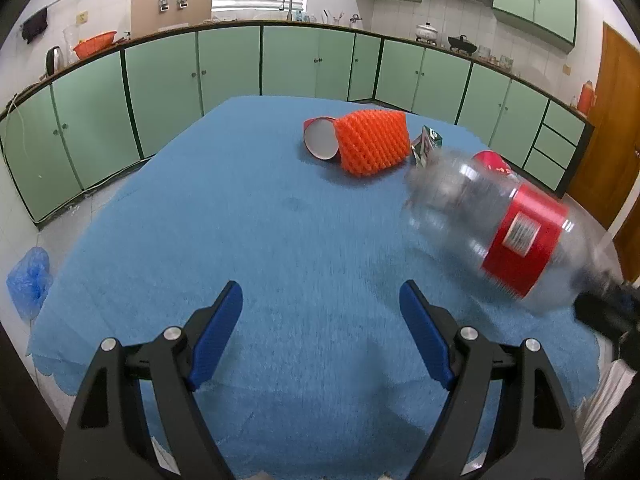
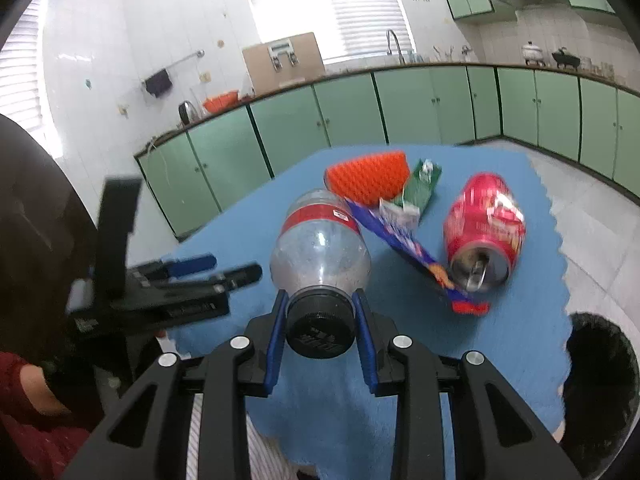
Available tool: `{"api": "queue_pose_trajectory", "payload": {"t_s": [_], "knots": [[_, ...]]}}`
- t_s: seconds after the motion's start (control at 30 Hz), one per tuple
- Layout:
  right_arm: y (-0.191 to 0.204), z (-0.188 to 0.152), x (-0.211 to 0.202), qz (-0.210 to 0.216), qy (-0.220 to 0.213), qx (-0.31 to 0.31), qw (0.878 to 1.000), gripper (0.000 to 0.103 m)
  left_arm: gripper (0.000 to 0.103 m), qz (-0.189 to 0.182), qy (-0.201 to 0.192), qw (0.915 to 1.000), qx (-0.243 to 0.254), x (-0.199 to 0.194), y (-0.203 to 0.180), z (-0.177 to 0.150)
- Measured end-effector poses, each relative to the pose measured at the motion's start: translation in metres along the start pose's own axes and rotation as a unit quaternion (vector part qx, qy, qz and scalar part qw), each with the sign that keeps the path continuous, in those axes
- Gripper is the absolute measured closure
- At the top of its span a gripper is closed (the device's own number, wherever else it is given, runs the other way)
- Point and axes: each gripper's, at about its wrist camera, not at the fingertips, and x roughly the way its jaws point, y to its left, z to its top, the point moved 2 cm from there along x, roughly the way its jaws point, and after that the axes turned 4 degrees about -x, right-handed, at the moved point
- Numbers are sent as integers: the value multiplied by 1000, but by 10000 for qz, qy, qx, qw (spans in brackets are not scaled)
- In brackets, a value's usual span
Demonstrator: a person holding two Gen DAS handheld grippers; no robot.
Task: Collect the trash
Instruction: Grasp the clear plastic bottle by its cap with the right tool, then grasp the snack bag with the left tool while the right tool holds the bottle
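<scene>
Bottle (image 2: 320, 240) is in hand: my right tool (image 2: 320, 322) is clamped on its cap, lifting it over the worktop's (image 1: 240, 240) near edge. My left tool (image 1: 320, 312) hangs apart, empty. Can (image 2: 484, 232), wrapper (image 2: 404, 244), carton (image 2: 420, 184), net (image 1: 374, 140) and cup (image 1: 320, 140) remain toward the far edge, so I judge 1 of 6 started.
</scene>
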Motion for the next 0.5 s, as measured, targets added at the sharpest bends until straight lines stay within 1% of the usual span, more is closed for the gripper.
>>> {"api": "queue_pose_trajectory", "payload": {"t_s": [0.17, 0.27, 0.37, 0.5], "knots": [[-1, 23, -17, 139, -371, 86, 9992, 71, 25, -47, -110, 9999, -23, -5, -1, 7], [-3, 33, -25, 125, -576, 119, 9982, 71, 25, -121, -172, 9998, -26, -9, -5, 12], [-10, 36, -36, -19, -702, 111, 9975, 71, 25, -281, -201, 9994, -5, -11, -14, 18], [-27, 33, -41, -297, -666, 199, 9971, 71, 25, -435, -220, 9987, 118, -7, -30, 20]]}}
